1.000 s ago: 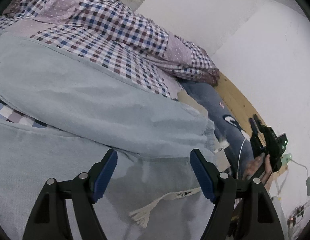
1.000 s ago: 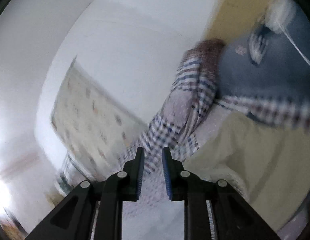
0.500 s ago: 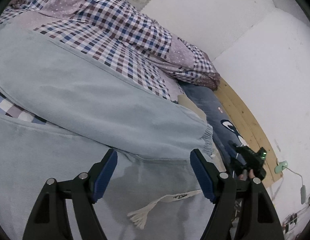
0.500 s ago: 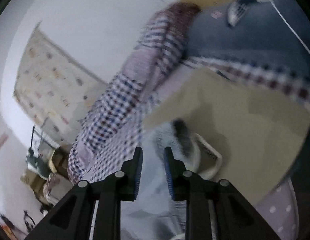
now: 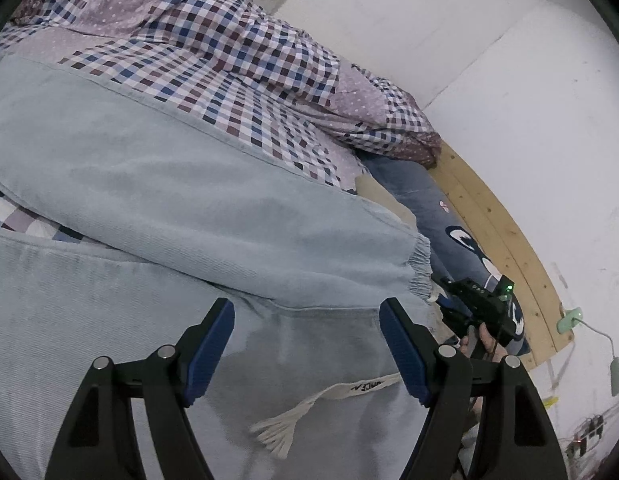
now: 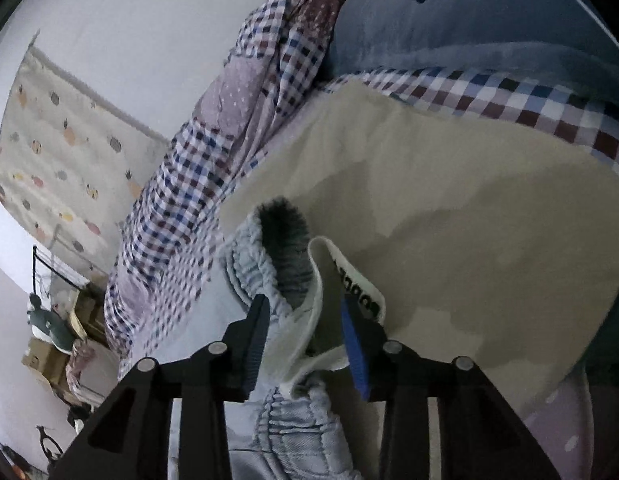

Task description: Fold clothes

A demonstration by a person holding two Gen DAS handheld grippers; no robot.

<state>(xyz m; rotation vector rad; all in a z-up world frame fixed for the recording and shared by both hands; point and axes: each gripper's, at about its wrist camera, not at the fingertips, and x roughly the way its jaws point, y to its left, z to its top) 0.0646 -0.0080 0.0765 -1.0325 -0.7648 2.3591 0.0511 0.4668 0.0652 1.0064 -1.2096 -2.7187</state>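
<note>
Left gripper [image 5: 307, 344] is spread wide with nothing between the pads, just hovering over the pale blue pants [image 5: 157, 208] spread on the bed. Right under it lies the drawstring [image 5: 309, 408] with its frayed tassel; the print on it is too small to read. Just past the fingertips a pant leg folds across, ending in a gathered cuff [image 5: 421, 268] off to the right.

Right gripper [image 6: 305, 320] has its jaws opening, and the white band [image 6: 321, 280] plus the bunched blue cuff [image 6: 261, 276] sit between the pads. Can't really tell if the pads touch the cloth. The lettering on the band is half hidden behind the blue pad.

Beyond that cuff there's a beige cloth [image 6: 449, 208], then the checked quilt [image 5: 237, 52], then a blue pillow [image 6: 469, 20] cut off by the frame edge. From the left view the right gripper is partly hidden behind the left one's finger, with a hand [image 5: 487, 340] barely showing.
</note>
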